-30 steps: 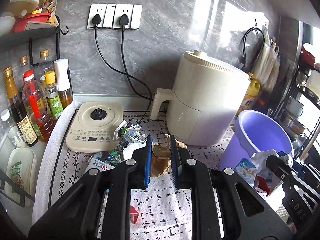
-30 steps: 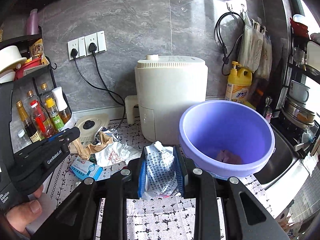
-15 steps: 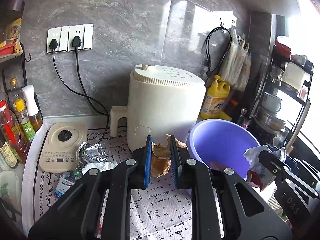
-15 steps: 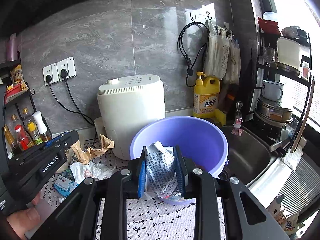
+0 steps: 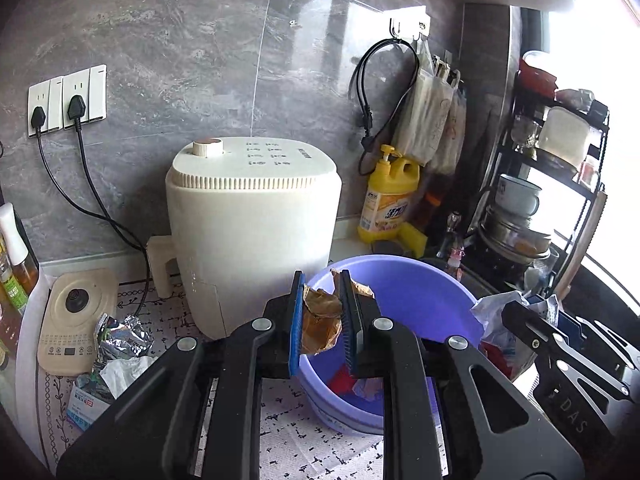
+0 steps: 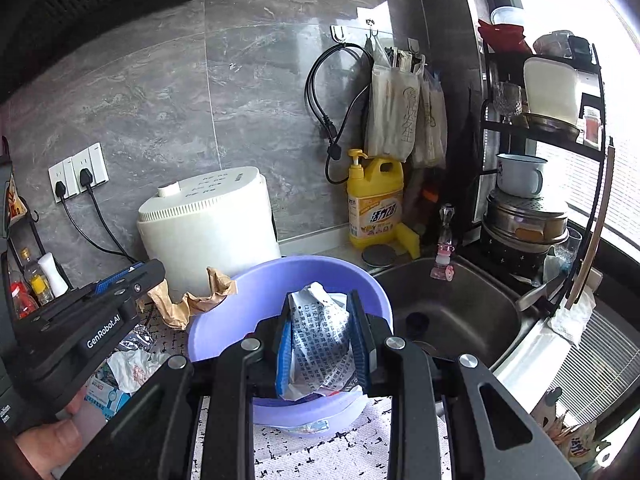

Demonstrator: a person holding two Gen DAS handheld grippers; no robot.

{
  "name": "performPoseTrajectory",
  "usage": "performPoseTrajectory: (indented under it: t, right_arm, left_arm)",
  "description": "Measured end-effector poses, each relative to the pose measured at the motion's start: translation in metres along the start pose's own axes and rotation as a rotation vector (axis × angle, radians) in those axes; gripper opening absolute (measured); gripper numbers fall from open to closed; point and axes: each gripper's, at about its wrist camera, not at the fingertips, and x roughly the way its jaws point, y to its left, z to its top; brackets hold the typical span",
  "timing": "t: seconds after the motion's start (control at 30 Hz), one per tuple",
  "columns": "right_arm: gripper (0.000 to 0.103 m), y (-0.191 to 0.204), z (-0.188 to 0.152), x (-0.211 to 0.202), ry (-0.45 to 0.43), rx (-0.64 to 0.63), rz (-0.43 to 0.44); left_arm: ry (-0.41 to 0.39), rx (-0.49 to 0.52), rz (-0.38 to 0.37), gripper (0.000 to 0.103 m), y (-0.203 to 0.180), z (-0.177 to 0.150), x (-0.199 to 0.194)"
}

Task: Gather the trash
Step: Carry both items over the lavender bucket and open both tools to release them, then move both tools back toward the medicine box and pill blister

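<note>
At the left of my right wrist view, the left tool (image 6: 132,280) bears "GenRobot.AI" in white. In my left wrist view, lower right, the right tool (image 5: 560,336) reads "DAS". The yellow detergent bottle (image 6: 374,204) carries Chinese characters I cannot read; the crumpled printed paper (image 6: 320,340) shows print too small to read.

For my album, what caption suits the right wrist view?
Right gripper holds a printed wrapper over the purple basin beside the sink.

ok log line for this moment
left gripper: holds brown paper | right gripper: holds printed wrapper | both over purple bucket
</note>
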Motion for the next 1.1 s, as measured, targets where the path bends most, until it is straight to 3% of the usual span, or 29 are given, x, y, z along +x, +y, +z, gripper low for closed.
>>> performPoseTrajectory:
  t: [0.07, 0.1, 0.13, 0.2, 0.57, 0.7, 0.73, 1.1]
  right_arm:
    - [0.025, -0.006, 0.001, 0.006, 0.009, 0.005, 0.001]
    - [0.025, -0.009, 0.002, 0.010, 0.013, 0.007, 0.002]
    - [0.025, -0.011, 0.003, 0.013, 0.019, 0.009, 0.004]
    - [0.025, -0.014, 0.003, 0.019, 0.031, 0.013, 0.010]
    - [0.028, 0.002, 0.002, 0.042, 0.072, -0.022, 0.069]
    - [0.061, 0.011, -0.003, 0.045, 0.086, -0.022, 0.070]
    - [0.062, 0.012, -0.004, 0.044, 0.082, -0.020, 0.068]
    - [0.062, 0.045, -0.020, 0.029, 0.108, -0.063, 0.124]
  left_arm:
    - [0.022, -0.004, -0.021, 0.019, -0.006, 0.000, 0.011]
    - [0.031, -0.008, -0.022, 0.032, -0.008, -0.001, 0.015]
    - [0.037, -0.015, -0.017, 0.051, -0.009, -0.001, 0.019]
    - [0.028, -0.031, -0.010, 0.060, -0.007, -0.002, 0.022]
    - [0.032, -0.094, 0.126, 0.067, 0.031, -0.005, 0.022]
    - [0.041, -0.118, 0.169, 0.071, 0.047, -0.012, 0.013]
    - [0.043, -0.123, 0.177, 0.071, 0.051, -0.014, 0.010]
    - [0.043, -0.176, 0.264, 0.079, 0.092, -0.040, -0.030]
